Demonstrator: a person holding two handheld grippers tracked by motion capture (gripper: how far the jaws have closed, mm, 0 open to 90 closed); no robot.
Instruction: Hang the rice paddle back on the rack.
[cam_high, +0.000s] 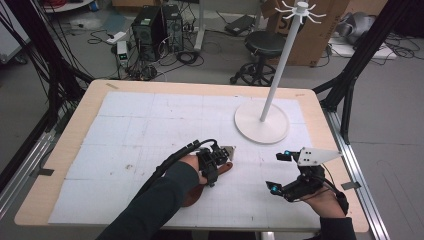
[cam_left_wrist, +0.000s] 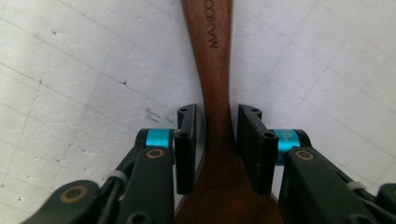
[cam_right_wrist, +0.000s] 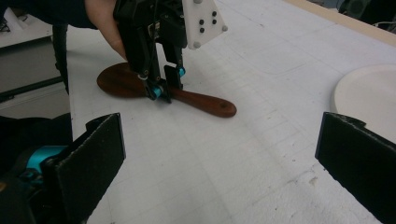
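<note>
A dark wooden spatula (cam_left_wrist: 212, 46) lies flat on the white gridded mat (cam_high: 140, 130), its broad blade toward the person and its handle (cam_right_wrist: 205, 103) pointing away. My left gripper (cam_left_wrist: 216, 122) points down over the narrow neck of the handle. Its jaws stand on either side of the wood with thin gaps, not pressed on it. In the high view the left gripper (cam_high: 215, 162) sits near the table's middle front, with the spatula (cam_high: 228, 167) under it. My right gripper (cam_high: 277, 172) hovers to the right, wide open and holding nothing, facing the left gripper (cam_right_wrist: 167, 86).
A white stand with a round base (cam_high: 261, 122) and a tall pole (cam_high: 280, 65) with hooks at its top rises at the back right of the mat. Its base (cam_right_wrist: 369, 93) lies just beyond my right gripper (cam_right_wrist: 224, 163). The wooden table edge (cam_high: 345, 200) runs close on the right.
</note>
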